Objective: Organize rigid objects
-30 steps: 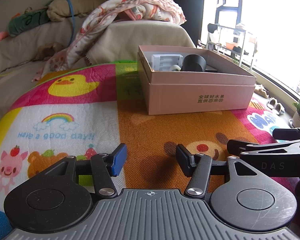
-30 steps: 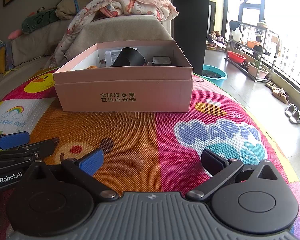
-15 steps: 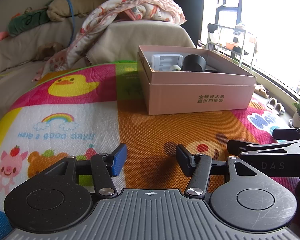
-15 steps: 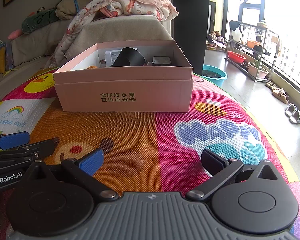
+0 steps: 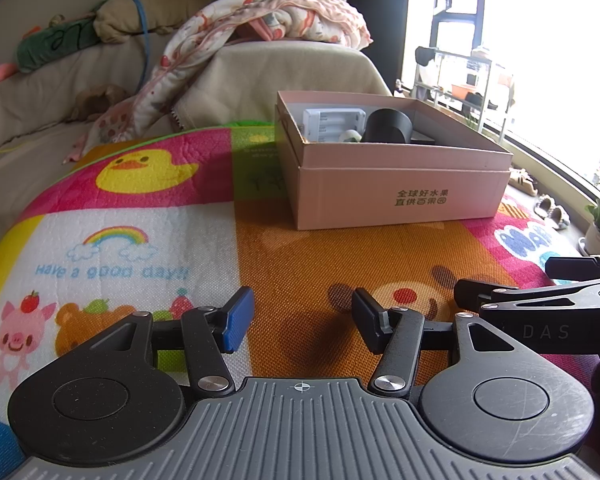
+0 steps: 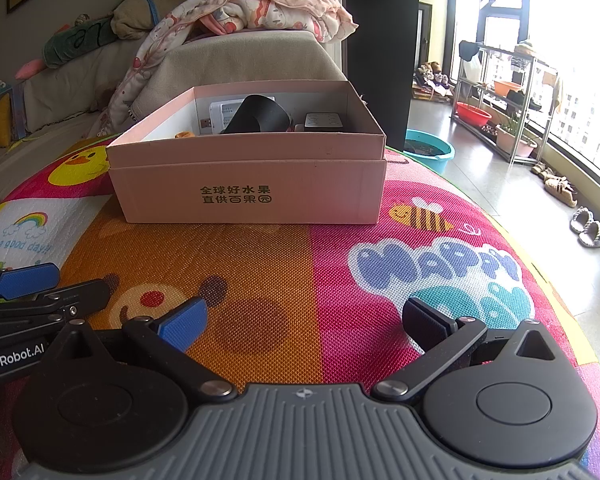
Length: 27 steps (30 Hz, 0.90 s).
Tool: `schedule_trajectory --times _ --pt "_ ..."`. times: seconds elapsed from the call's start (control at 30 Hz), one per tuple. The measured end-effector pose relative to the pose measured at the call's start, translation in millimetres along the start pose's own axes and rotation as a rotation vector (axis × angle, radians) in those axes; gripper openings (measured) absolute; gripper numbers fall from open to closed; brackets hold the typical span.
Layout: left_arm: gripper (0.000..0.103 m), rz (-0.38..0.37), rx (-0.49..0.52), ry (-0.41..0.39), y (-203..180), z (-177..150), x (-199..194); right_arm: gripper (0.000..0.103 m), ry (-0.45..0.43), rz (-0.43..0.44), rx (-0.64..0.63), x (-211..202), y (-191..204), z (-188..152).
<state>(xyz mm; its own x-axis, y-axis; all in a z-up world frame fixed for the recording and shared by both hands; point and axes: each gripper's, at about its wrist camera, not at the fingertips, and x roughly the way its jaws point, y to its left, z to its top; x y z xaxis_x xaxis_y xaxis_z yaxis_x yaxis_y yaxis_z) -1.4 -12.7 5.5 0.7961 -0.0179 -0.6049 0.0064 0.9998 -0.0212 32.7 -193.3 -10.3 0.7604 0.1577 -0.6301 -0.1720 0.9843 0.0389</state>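
Observation:
A pink cardboard box (image 5: pixel 400 196) (image 6: pixel 248 196) stands on the colourful play mat. Inside it I see a black cylinder (image 5: pixel 388 126) (image 6: pixel 258 120), a white battery charger (image 5: pixel 332 122) (image 6: pixel 224 112) and a small dark device with white buttons (image 6: pixel 324 121). My left gripper (image 5: pixel 302 320) is open and empty, low over the mat, well short of the box. My right gripper (image 6: pixel 304 322) is open wide and empty, also short of the box. Each gripper shows at the edge of the other's view: the right (image 5: pixel 540 300), the left (image 6: pixel 28 292).
The play mat (image 6: pixel 300 264) covers a raised surface that drops off at the right to a tiled floor. A sofa with a blanket (image 5: pixel 260 20) and cushions lies behind the box. A blue basin (image 6: pixel 428 152) and a rack (image 6: pixel 496 96) stand by the window.

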Motion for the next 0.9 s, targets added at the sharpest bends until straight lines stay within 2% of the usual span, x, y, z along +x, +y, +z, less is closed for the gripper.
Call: schedule_trajectory --times 0.9 --pt "0.06 0.012 0.014 0.0 -2.7 -0.2 0.2 0.103 0.0 -0.002 -0.002 0.2 0.0 -0.4"
